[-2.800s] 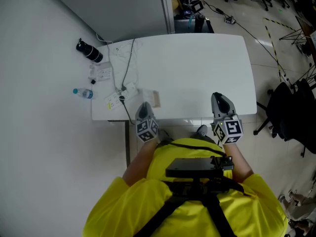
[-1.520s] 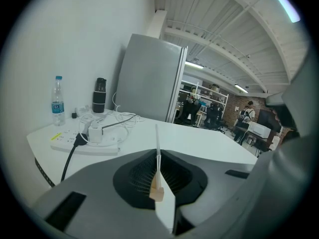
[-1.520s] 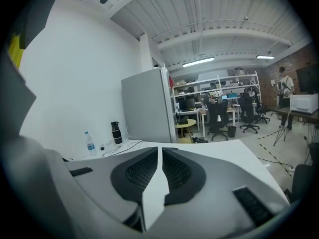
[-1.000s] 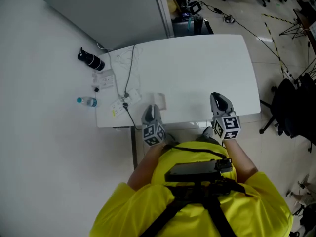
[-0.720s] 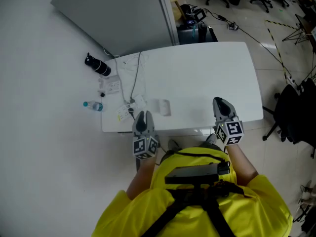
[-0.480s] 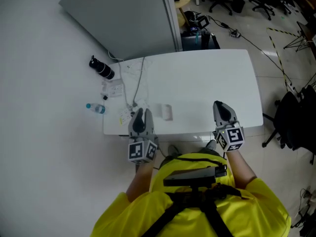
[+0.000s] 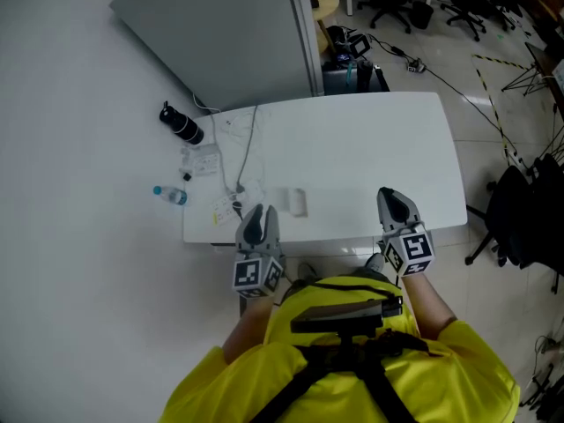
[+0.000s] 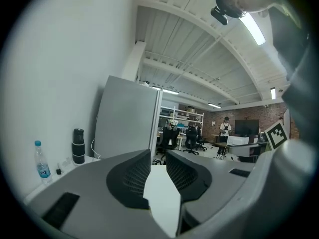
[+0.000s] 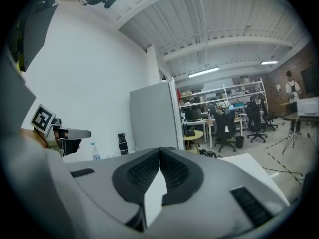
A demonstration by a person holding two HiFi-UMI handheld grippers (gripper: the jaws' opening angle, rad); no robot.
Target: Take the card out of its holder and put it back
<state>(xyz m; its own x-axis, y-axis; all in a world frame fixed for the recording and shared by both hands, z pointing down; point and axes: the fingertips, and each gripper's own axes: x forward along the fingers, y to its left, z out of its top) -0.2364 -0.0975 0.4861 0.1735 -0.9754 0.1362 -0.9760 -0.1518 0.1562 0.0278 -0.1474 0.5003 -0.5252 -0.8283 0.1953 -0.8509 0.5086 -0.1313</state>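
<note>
We see a white table [image 7: 370,139] beside a grey partition [image 7: 220,33], pale floor [image 7: 79,280], black office chairs [image 7: 520,210] at right, a far brick wall [image 8: 259,114], and strip lights [image 8: 252,27] under a vaulted ceiling [image 9: 224,19].

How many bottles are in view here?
2. A black bottle off the table's far-left corner; a clear water bottle nearer, left of the table. More could be hidden.
</note>
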